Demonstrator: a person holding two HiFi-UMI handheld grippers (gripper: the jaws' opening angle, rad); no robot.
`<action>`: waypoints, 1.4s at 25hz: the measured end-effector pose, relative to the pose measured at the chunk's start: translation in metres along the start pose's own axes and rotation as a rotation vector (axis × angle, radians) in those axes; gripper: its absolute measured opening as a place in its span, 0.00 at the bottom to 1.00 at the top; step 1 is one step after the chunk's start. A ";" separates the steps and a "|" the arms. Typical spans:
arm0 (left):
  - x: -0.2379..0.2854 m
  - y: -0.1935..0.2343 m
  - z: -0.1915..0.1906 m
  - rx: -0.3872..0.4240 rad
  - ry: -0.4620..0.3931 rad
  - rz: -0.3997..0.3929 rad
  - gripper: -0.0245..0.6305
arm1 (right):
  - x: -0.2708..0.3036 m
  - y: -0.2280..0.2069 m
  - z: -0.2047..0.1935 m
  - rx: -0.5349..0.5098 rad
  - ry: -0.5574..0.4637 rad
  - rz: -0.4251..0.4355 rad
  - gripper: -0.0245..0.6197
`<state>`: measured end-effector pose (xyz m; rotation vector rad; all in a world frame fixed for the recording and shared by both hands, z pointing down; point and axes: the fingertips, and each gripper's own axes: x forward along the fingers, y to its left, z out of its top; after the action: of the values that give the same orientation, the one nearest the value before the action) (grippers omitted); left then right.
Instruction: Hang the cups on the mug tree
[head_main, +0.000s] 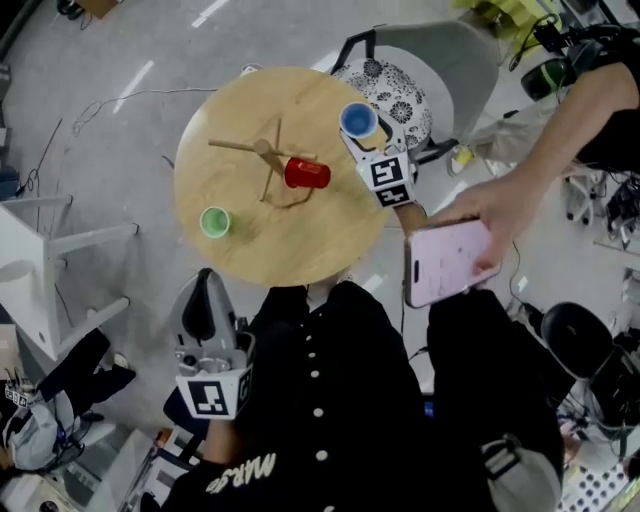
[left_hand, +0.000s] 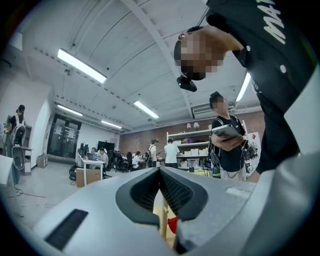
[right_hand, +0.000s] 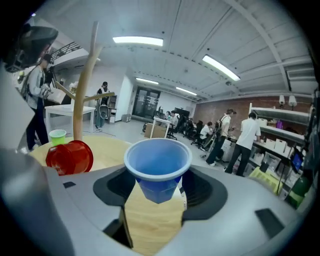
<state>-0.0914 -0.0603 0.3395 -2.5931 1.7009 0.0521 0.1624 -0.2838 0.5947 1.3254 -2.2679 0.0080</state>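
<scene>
I'm mid-carry: my right gripper (head_main: 362, 138) pinches the blue cup (right_hand: 157, 167) over the table's (head_main: 300, 250) upper-right edge. My left gripper (left_hand: 160, 172), jaws pressed together, sits empty at lower left. Next I'd slip the cup onto a free peg of the mug tree (head_main: 268, 152) (centre of the table).

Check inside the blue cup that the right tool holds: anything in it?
Nothing shows inside the blue cup: through its open mouth only bare blue wall is visible. The near rim covers its very bottom, so that part is unchecked.
</scene>
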 end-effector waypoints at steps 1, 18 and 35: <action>-0.002 0.002 0.003 0.001 -0.005 0.006 0.03 | 0.000 0.003 0.013 -0.032 -0.014 0.013 0.49; -0.029 0.038 0.039 0.010 -0.074 0.083 0.03 | 0.015 0.089 0.131 -0.740 -0.126 0.200 0.49; -0.043 0.043 0.056 -0.003 -0.118 0.129 0.03 | -0.003 0.141 0.118 -1.363 -0.252 0.150 0.48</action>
<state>-0.1483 -0.0355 0.2847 -2.4249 1.8238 0.2072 -0.0014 -0.2372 0.5249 0.3964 -1.7802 -1.4156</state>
